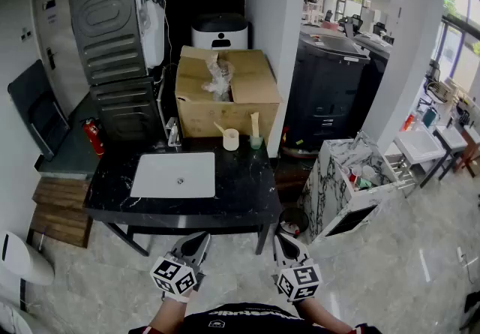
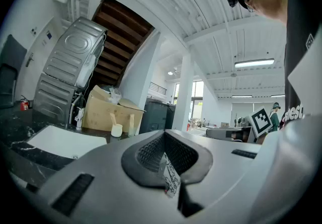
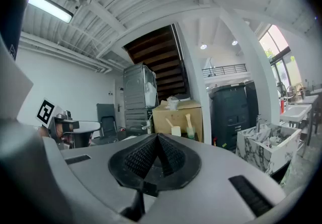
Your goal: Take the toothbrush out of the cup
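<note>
A big open hall, and in front of the person a black marble counter (image 1: 247, 190) with a white sink basin (image 1: 174, 175) and a cardboard box (image 1: 225, 92) behind. Nothing is done yet, I'd say. The left gripper (image 1: 199, 239) and right gripper (image 1: 282, 239) hang short of the counter's near edge, both with jaws pressed together and holding nothing. The cream cup (image 1: 231, 140) stands well ahead of the fingertips, roughly between the two, with what looks like the toothbrush (image 1: 220, 130) leaning in it. A green cup (image 1: 256, 142) is just beside it. The reach, grip and lift all remain.
</note>
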